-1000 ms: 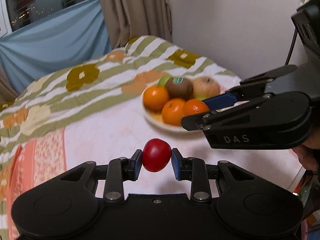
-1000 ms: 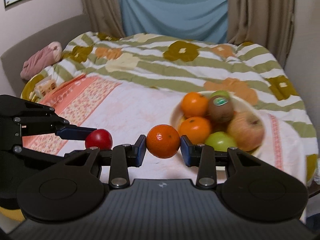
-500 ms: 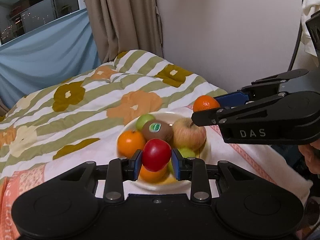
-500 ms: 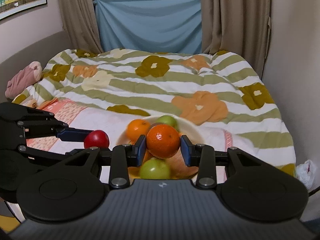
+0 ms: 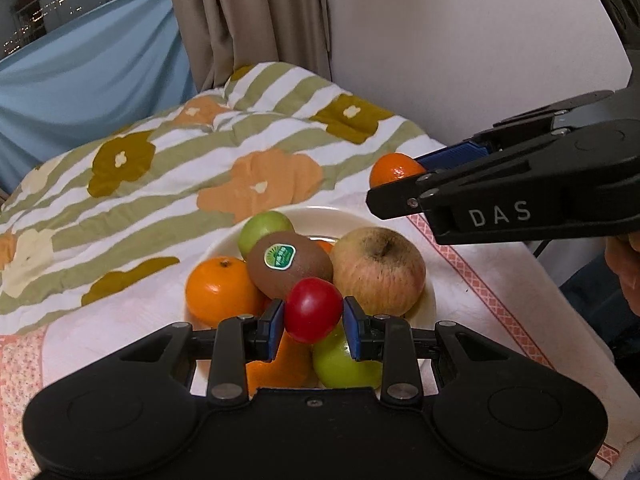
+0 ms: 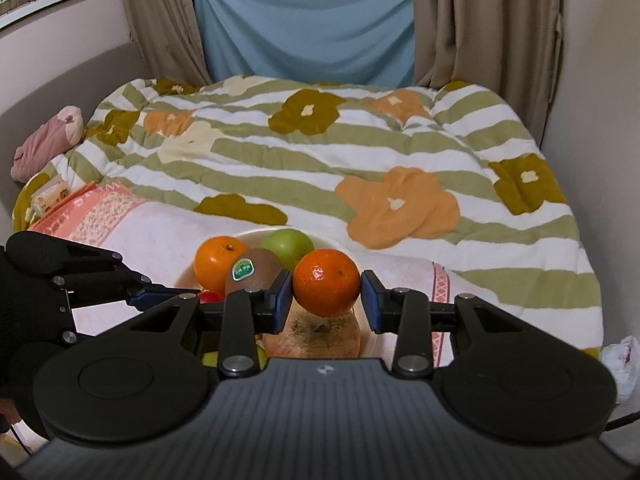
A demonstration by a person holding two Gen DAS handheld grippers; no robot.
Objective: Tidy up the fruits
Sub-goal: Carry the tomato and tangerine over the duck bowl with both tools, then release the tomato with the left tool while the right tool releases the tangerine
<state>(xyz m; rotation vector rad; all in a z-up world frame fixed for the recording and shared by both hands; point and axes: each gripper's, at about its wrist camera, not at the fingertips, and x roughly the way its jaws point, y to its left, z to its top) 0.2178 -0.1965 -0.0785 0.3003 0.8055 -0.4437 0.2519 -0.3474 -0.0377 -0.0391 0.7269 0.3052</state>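
You hover both loads over the heaped plate on the bed, left claw clamping a red fruit, right claw pinching a mandarin; next, judge a stable gap, lower, release.

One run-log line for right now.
left gripper: holds red round fruit | right gripper: holds orange mandarin | both above cream fruit plate

Glossy red fruit between matt black plastic left gripper fingers. Beyond it, fuzzy kiwi. Quilted cloth bedspread further off.
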